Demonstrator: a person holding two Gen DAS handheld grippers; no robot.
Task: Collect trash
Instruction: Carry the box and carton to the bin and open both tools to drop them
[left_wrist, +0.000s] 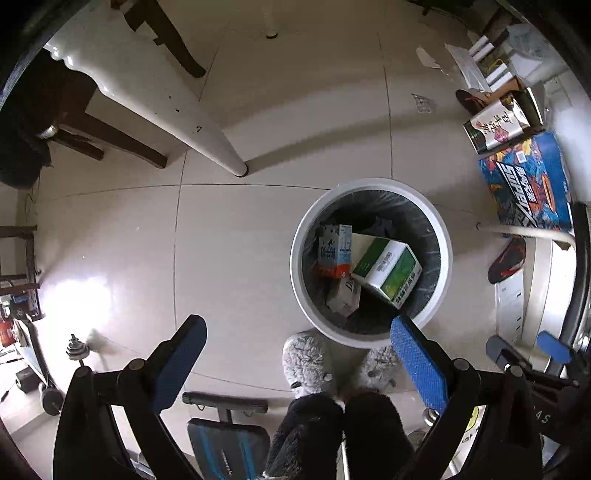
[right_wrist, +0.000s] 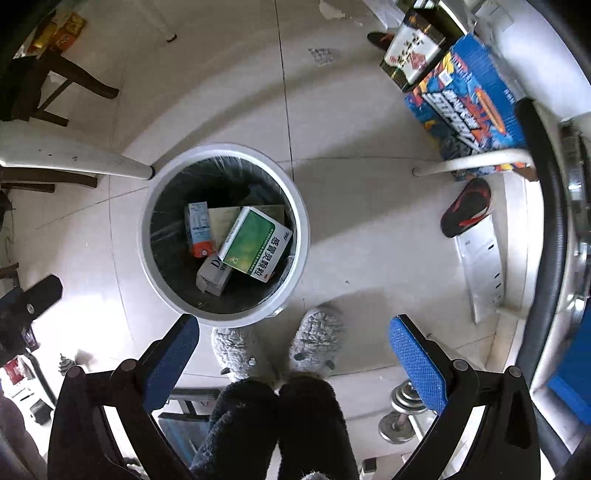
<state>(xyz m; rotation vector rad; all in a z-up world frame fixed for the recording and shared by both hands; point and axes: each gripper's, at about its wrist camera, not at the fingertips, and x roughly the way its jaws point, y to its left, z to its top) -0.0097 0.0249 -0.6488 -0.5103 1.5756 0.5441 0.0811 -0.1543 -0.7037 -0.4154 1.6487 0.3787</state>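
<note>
Both tools, left & right, are spread wide w/ nothing held; next trash is best sought beyond the bin, e.g. scrap at 12 o'clock.

I've got three boxes lying in the bin, which sits on the floor just ahead of the slippers.

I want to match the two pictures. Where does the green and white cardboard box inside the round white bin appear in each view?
Left wrist view: the green and white cardboard box lies right of centre, in the right half of the round white bin.
Right wrist view: the same box lies left of centre, again in the bin's right half.
Shared landmark: the grey fluffy slippers just below the bin.
</note>
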